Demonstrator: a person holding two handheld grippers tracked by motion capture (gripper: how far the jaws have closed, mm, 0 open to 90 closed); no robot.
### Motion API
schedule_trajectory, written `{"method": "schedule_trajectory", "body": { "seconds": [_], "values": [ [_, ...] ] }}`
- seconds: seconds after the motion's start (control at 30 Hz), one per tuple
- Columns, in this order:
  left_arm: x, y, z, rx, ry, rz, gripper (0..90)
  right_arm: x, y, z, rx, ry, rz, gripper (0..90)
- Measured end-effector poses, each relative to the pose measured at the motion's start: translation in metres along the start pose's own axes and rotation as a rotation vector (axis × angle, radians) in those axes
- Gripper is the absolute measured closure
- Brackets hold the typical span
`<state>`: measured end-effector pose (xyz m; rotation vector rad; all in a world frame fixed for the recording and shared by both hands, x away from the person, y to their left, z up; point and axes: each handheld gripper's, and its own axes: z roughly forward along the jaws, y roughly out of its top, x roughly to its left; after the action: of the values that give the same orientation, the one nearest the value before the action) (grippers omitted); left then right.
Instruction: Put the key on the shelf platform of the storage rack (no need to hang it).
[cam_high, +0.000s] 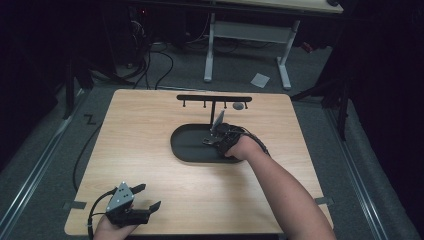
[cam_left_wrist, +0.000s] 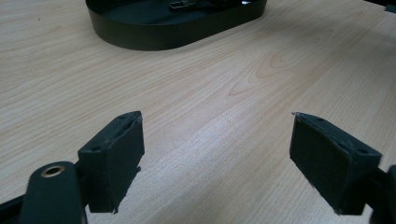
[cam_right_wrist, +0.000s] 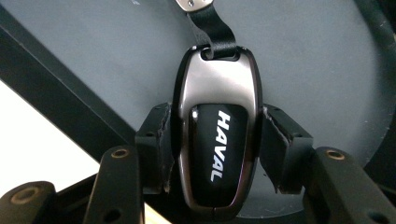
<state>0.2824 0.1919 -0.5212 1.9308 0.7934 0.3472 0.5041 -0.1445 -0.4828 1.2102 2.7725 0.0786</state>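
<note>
— Right gripper (cam_right_wrist: 215, 140)?
— I've got it clamped on the Haval car key fob (cam_right_wrist: 217, 140), over the black oval tray (cam_high: 187, 147).
— Left gripper (cam_left_wrist: 217, 158)?
— Wide apart, holding nothing, low over the table (cam_left_wrist: 233, 84) near its front edge.

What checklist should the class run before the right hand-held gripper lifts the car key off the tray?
1. Jaws on both sides of the key fob: ok.
2. Right hand-held gripper over the tray: ok.
3. Strap free of snags: cannot tell.
4. Left hand-held gripper open, apart from the tray: ok.
5. Free hook on the rack: ok, though one near the right end holds a grey thing.
</note>
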Motion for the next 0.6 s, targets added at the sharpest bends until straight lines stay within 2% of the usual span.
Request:
{"method": "schedule_trajectory", "body": {
  "seconds": [0.1,0.13,0.2,0.37,0.43,0.47,0.5,0.6],
  "values": [
    [0.0001,-0.0002,-0.0002,0.001,0.001,0.000,18.6,-0.0011,-0.0007,0.0028,-0.003,0.006,0.000,48.6],
    [0.0001,-0.0002,-0.0003,0.001,0.001,0.000,18.6,-0.0002,-0.0009,0.0032,-0.003,0.014,0.020,48.6],
    [0.0000,-0.0003,-0.0003,-0.001,0.002,0.000,18.6,-0.0012,-0.0011,0.0048,-0.005,0.012,0.006,48.4],
    [0.0000,-0.0005,-0.0003,0.000,0.003,-0.001,18.6,-0.0020,-0.0013,0.0055,-0.011,0.022,0.012,47.9],
    [0.0001,-0.0005,-0.0004,0.000,0.003,-0.001,18.6,-0.0019,-0.0014,0.0055,-0.010,0.024,0.012,46.3],
    [0.0003,-0.0006,-0.0003,0.000,0.002,-0.002,18.6,-0.0014,-0.0015,0.0045,-0.014,0.036,0.028,40.6],
    [0.0005,-0.0007,-0.0002,0.000,0.003,-0.002,18.6,-0.0010,-0.0017,0.0037,-0.017,0.038,0.030,39.4],
    [0.0005,-0.0005,-0.0001,0.000,0.003,-0.002,18.6,-0.0002,-0.0029,-0.0017,-0.039,0.021,0.029,36.7]
  ]
}}
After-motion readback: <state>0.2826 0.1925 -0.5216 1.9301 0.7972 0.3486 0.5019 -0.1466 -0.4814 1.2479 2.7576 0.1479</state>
